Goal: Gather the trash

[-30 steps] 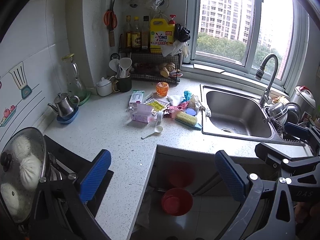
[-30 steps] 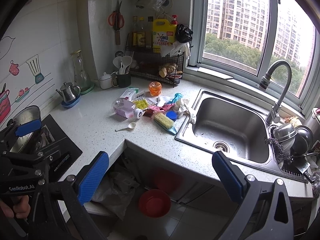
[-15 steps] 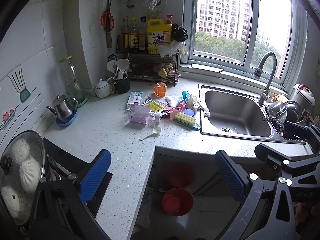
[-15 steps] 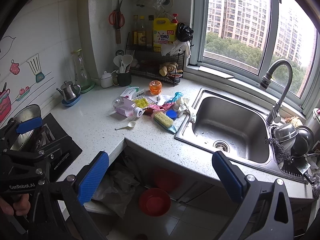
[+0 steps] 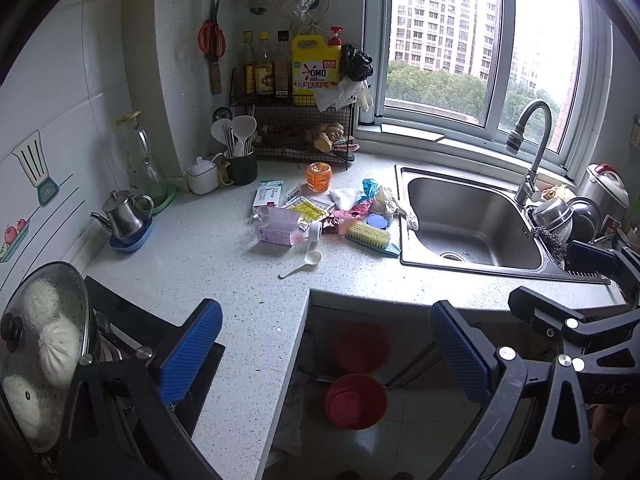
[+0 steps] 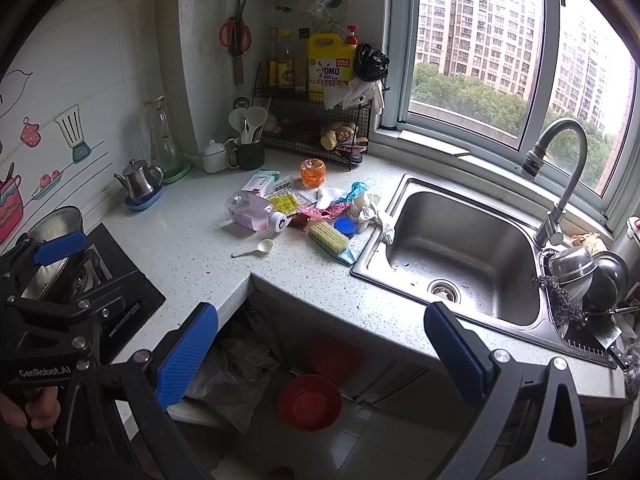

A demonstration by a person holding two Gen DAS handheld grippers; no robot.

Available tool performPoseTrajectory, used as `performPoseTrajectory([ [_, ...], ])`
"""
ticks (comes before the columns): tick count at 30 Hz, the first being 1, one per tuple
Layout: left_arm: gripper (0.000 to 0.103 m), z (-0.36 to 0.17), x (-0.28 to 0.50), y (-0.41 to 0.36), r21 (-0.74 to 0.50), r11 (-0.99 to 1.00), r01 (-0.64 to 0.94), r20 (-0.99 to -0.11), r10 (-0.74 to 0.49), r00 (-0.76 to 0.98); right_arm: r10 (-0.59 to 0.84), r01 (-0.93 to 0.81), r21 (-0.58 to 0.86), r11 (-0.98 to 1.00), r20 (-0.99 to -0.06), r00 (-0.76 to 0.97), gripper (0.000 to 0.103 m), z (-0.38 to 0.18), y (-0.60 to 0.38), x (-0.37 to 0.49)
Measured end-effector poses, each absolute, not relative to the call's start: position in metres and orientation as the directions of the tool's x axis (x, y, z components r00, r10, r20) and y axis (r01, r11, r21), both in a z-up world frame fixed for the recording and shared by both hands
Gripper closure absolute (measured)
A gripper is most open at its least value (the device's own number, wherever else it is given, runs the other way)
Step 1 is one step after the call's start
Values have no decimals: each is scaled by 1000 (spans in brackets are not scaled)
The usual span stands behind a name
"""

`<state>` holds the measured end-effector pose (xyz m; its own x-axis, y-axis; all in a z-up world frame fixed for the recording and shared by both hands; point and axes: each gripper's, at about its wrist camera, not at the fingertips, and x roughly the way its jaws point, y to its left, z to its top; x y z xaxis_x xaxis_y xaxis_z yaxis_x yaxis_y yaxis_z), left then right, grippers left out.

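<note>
A heap of trash lies on the speckled counter (image 5: pixel 208 256) left of the sink: a pink bottle (image 5: pixel 278 230) (image 6: pixel 252 212) on its side, a yellow packet (image 5: pixel 306 211) (image 6: pixel 286 202), crumpled white paper (image 5: pixel 346 197) (image 6: pixel 332 196), pink and teal wrappers (image 6: pixel 332 211), a white box (image 5: pixel 267 194). A scrub brush (image 5: pixel 370 236) (image 6: pixel 330 240) and a white scoop (image 5: pixel 306 261) (image 6: pixel 258 248) lie beside the heap. My left gripper (image 5: pixel 326 350) and right gripper (image 6: pixel 320 350) both stand open and empty, well back from the counter's inner corner.
A steel sink (image 5: pixel 472 224) (image 6: pixel 460 248) with a tap sits right of the heap. A wire rack (image 5: pixel 296 128) with bottles stands at the back. A kettle (image 5: pixel 124 218), a steamer pot (image 5: pixel 40 352) and a stove are at left. A red basin (image 5: pixel 355 400) (image 6: pixel 308 400) sits on the floor.
Both views have shifted only slightly; the left camera has backed off a little. Nothing on the counter has moved, and both grippers stay open.
</note>
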<state>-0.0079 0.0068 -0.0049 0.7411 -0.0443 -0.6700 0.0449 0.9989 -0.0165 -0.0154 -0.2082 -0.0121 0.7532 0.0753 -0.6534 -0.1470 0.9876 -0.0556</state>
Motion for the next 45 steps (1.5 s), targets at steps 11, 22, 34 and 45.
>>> performPoseTrajectory([
  [11, 0, -2, 0, 8, -13, 997, 82, -664, -70, 745, 80, -142, -43, 989, -654, 752, 0, -13, -208, -12],
  [22, 0, -3, 53, -1, 1, 999, 39, -675, -28, 737, 119, -208, -58, 976, -662, 740, 0, -6, -224, 38],
  [34, 0, -32, 165, -16, -48, 987, -156, -748, 68, 660, 183, -410, -127, 903, -750, 636, 0, -36, -267, 218],
  [45, 0, -73, 216, 11, -28, 902, -431, -834, 216, 508, 164, -579, -70, 812, -925, 342, 0, -154, -268, 374],
])
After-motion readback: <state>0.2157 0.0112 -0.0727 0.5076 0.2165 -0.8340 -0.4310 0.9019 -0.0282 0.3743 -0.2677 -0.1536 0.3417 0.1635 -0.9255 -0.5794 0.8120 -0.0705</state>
